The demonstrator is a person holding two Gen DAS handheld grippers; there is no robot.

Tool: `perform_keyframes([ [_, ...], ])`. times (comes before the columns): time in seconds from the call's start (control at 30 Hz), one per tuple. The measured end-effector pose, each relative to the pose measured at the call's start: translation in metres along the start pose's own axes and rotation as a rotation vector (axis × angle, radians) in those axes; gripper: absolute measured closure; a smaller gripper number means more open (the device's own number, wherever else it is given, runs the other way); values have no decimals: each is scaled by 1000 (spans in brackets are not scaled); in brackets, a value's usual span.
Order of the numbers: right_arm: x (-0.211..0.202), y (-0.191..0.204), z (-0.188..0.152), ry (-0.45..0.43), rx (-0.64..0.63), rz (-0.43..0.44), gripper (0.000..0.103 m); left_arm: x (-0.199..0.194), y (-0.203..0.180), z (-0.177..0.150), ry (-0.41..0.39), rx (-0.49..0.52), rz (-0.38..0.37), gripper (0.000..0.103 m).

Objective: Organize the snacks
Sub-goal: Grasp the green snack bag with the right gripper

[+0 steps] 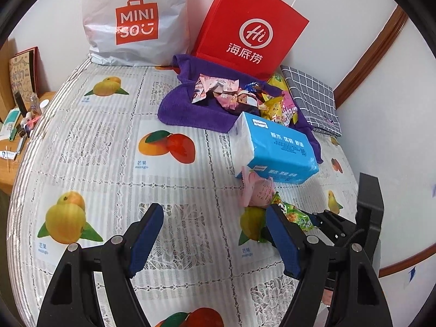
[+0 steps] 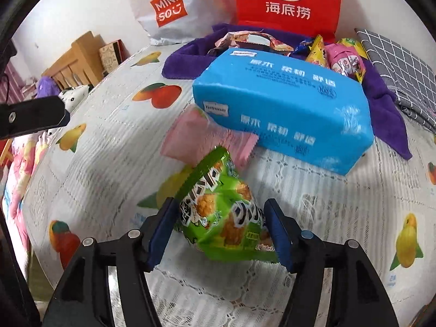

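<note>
Left wrist view: worktop (image 1: 109, 136) under a lace, mango-print cloth; white Miniso bag (image 1: 133, 19) and red paper bag (image 1: 250, 27) against the back wall. Purple towel (image 1: 188, 106) in front of the red bag, carrying a heap of mixed snacks (image 1: 239, 95). Blue tissue pack (image 1: 272, 147) at the towel's near edge. Pink snack packet (image 2: 201, 133) touching the pack's near end. Green snack packet (image 2: 223, 212) just in front of the pink one, clamped between the fingers of the right claw (image 2: 222, 230). Left claw (image 1: 215, 234) spread wide, holding nothing, above bare cloth.
</note>
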State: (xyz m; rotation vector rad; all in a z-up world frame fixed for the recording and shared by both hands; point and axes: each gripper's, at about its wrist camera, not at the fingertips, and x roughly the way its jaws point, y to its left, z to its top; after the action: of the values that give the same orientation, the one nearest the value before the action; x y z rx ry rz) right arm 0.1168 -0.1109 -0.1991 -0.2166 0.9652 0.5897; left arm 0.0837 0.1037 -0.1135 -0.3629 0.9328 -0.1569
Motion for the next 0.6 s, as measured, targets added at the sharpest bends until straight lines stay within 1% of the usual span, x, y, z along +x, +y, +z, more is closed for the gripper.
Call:
perform_keyframes([
  [0.13, -7, -6, -8, -28, 26, 15, 42, 7, -4, -2, 16, 4, 0, 28],
  [0.33, -22, -25, -21, -59, 61, -22, 42, 23, -16, -7, 44, 24, 4, 28],
  [0.4, -28, -35, -26, -74, 84, -40, 42, 31, -21, -9, 57, 33, 7, 28],
  [0.6, -40, -76, -40, -100, 143, -162, 42, 52, -24, -19, 86, 28, 7, 28],
])
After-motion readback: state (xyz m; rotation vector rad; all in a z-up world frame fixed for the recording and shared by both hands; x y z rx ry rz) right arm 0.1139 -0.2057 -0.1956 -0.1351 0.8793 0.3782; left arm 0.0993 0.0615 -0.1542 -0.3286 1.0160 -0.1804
